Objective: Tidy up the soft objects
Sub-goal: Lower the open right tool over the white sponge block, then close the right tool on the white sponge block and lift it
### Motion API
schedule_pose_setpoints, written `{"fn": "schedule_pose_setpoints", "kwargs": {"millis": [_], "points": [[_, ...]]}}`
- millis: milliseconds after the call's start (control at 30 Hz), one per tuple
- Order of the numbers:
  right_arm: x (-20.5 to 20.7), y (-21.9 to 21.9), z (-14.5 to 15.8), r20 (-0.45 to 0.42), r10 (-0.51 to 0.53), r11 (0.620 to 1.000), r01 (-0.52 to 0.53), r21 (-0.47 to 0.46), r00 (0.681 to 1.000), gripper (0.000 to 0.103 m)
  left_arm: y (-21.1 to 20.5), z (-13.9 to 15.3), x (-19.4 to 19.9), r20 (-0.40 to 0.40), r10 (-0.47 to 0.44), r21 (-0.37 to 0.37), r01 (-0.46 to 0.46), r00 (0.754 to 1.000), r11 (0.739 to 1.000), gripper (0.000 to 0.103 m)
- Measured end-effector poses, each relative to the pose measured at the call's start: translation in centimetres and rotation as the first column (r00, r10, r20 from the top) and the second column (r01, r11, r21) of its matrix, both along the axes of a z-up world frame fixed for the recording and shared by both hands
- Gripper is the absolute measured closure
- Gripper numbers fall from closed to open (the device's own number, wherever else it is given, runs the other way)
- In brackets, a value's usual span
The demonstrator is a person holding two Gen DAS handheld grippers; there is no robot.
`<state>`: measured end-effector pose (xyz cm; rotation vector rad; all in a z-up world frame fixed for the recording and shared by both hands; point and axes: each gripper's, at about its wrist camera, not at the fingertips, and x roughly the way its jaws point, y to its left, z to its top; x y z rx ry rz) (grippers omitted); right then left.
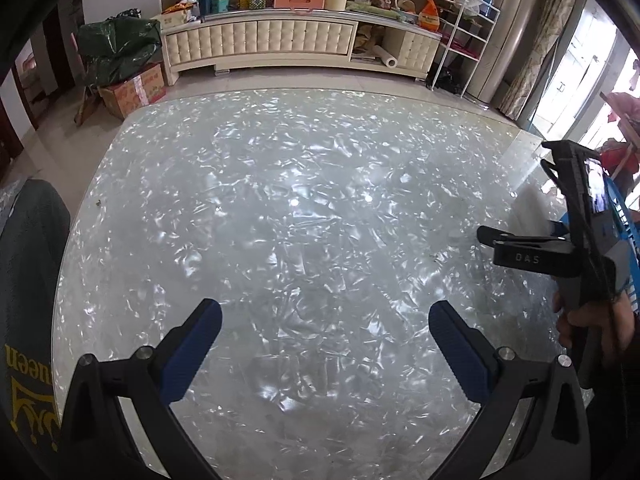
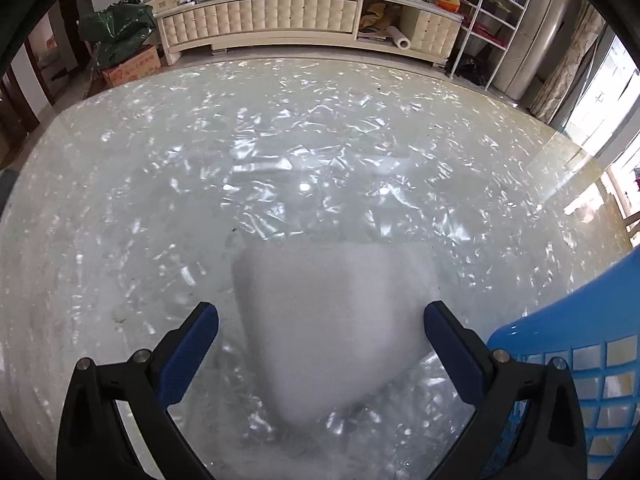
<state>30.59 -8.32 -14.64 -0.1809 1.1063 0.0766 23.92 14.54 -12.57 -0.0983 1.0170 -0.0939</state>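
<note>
Worktop [image 1: 280,200]: glossy, pearly white-grey shell pattern, reflecting ceiling lights; behind it a cream tufted cabinet [image 1: 260,42] crowded with boxes and bags. Left gripper [image 1: 325,332] hovers over bare worktop, fingers wide apart, nothing between them. Right gripper [image 2: 321,334], held by a hand [image 1: 596,320], is spread open either side of a blurred white soft object [image 2: 332,320] on the worktop, blue basket [image 2: 580,360] just right.
</note>
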Motion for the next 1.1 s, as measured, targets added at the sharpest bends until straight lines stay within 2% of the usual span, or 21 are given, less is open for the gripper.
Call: {"fn": "schedule_pose_setpoints", "kwargs": {"millis": [67, 133, 167, 200, 233, 267, 333, 400, 433, 600, 733, 900, 967, 1000, 1033, 1100], "points": [[0.1, -0.2, -0.2, 0.005, -0.008, 1.0, 0.008, 0.03, 1.0, 0.0, -0.2, 0.1, -0.1, 0.008, -0.007, 0.014, 0.007, 1.0, 1.0, 0.0], [0.4, -0.9, -0.6, -0.012, -0.032, 0.995, 0.033, 0.093, 0.999, 0.005, -0.4, 0.1, -0.1, 0.006, -0.01, 0.017, 0.01, 1.0, 1.0, 0.0], [0.3, -1.0, -0.4, -0.001, -0.038, 0.995, 0.038, 0.091, 0.999, 0.007, -0.4, 0.0, -0.1, 0.003, -0.011, 0.014, 0.011, 1.0, 1.0, 0.0], [0.2, -1.1, -0.3, 0.006, -0.037, 0.995, 0.036, 0.091, 0.999, 0.015, -0.4, 0.0, -0.1, 0.0, -0.012, 0.012, 0.012, 1.0, 1.0, 0.0], [0.0, -1.2, -0.1, 0.015, -0.037, 0.995, 0.035, 0.092, 0.999, 0.029, -0.3, 0.0, 0.0, -0.002, -0.01, 0.012, 0.01, 1.0, 1.0, 0.0], [0.0, -1.2, 0.1, 0.022, -0.038, 0.995, 0.036, 0.094, 0.999, 0.037, -0.3, 0.0, 0.0, -0.003, -0.009, 0.013, 0.009, 1.0, 1.0, 0.0], [0.0, -1.4, 0.4, 0.027, -0.044, 0.994, 0.042, 0.098, 0.999, 0.067, -0.3, 0.0, 0.0, -0.004, -0.006, 0.014, 0.006, 1.0, 1.0, 0.0], [-0.1, -1.5, 0.5, 0.032, -0.041, 0.995, 0.038, 0.097, 0.999, 0.085, -0.2, -0.1, 0.1, -0.006, 0.001, 0.016, 0.0, 1.0, 1.0, 0.0], [-0.2, -1.5, 0.5, 0.031, -0.041, 0.994, 0.038, 0.099, 0.999, 0.092, -0.2, -0.2, 0.1, -0.009, 0.003, 0.018, -0.003, 1.0, 1.0, 0.0], [-1.7, -1.3, 1.4, 0.064, -0.02, 0.993, 0.012, 0.121, 0.998, 0.1, -0.4, -0.6, 0.2, -0.021, 0.003, 0.03, -0.003, 1.0, 1.0, 0.0], [-2.4, -0.6, 2.1, 0.098, 0.009, 0.993, -0.02, 0.115, 0.995, 0.102, -0.6, -0.5, 0.2, -0.015, 0.0, 0.036, 0.0, 1.0, 0.999, 0.0], [-2.3, -0.1, 2.4, 0.098, 0.041, 0.992, -0.052, 0.114, 0.994, 0.102, -0.6, -0.3, 0.0, -0.007, 0.006, 0.029, -0.006, 1.0, 1.0, 0.0], [-1.8, 0.1, 2.5, 0.119, 0.028, 0.995, -0.039, 0.089, 0.992, 0.096, -0.6, -0.2, -0.2, -0.002, 0.004, 0.026, -0.004, 1.0, 1.0, 0.0], [-1.5, 0.2, 2.5, 0.125, 0.022, 0.996, -0.033, 0.086, 0.992, 0.082, -0.6, -0.1, -0.3, 0.0, 0.004, 0.025, -0.004, 1.0, 1.0, 0.0], [-1.2, 0.2, 2.5, 0.126, 0.015, 0.996, -0.026, 0.089, 0.992, 0.056, -0.6, 0.0, -0.3, 0.002, 0.004, 0.023, -0.004, 1.0, 1.0, 0.0], [-0.7, 0.1, 2.4, 0.132, -0.005, 0.995, -0.008, 0.097, 0.991, 0.026, -0.6, 0.1, -0.4, 0.003, 0.0, 0.018, 0.0, 1.0, 1.0, 0.0]]}}
